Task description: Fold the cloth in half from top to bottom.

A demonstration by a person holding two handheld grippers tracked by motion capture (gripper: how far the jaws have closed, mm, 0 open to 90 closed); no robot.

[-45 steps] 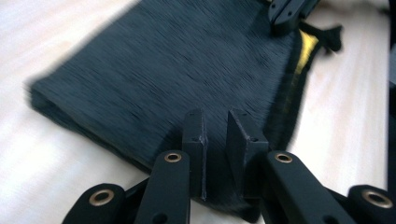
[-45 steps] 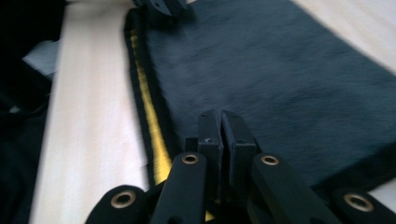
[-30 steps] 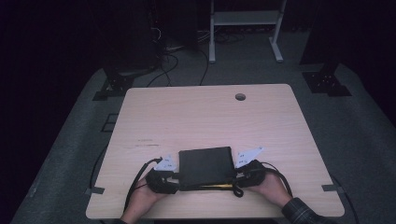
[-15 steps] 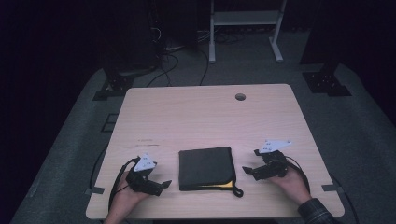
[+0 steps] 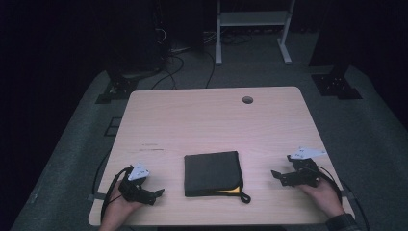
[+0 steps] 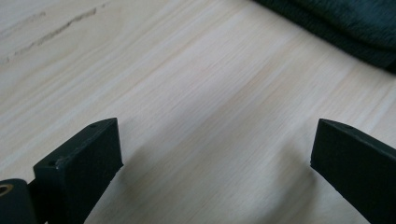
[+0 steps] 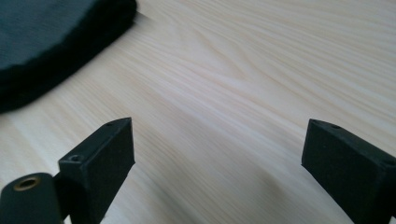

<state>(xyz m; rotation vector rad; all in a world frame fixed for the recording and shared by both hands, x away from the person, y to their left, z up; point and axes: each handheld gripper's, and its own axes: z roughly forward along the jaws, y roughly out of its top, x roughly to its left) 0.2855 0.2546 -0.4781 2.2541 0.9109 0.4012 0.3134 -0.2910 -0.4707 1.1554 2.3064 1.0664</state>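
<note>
A dark folded cloth (image 5: 211,173) with a yellow edge and a small loop at its front right corner lies flat near the front of the wooden table (image 5: 211,120). My left gripper (image 5: 156,194) rests on the table to its left, apart from it. Its jaws have just been opening and stand open (image 6: 215,140) over bare wood, the cloth (image 6: 345,23) farther off. My right gripper (image 5: 275,175) sits to the cloth's right, also apart. Its jaws have just been opening too and stand open (image 7: 217,140) with nothing between them, the cloth (image 7: 46,42) off to one side.
A round cable hole (image 5: 247,99) is near the table's far edge. Faint dark marks (image 5: 151,147) lie on the wood left of the cloth. Behind the table, on the grey floor, are cables (image 5: 178,53) and a white stand (image 5: 252,19).
Both grippers were at the cloth's two sides a second ago. They have opened and moved outward, left and right, away from it. The cloth stays flat in place.
</note>
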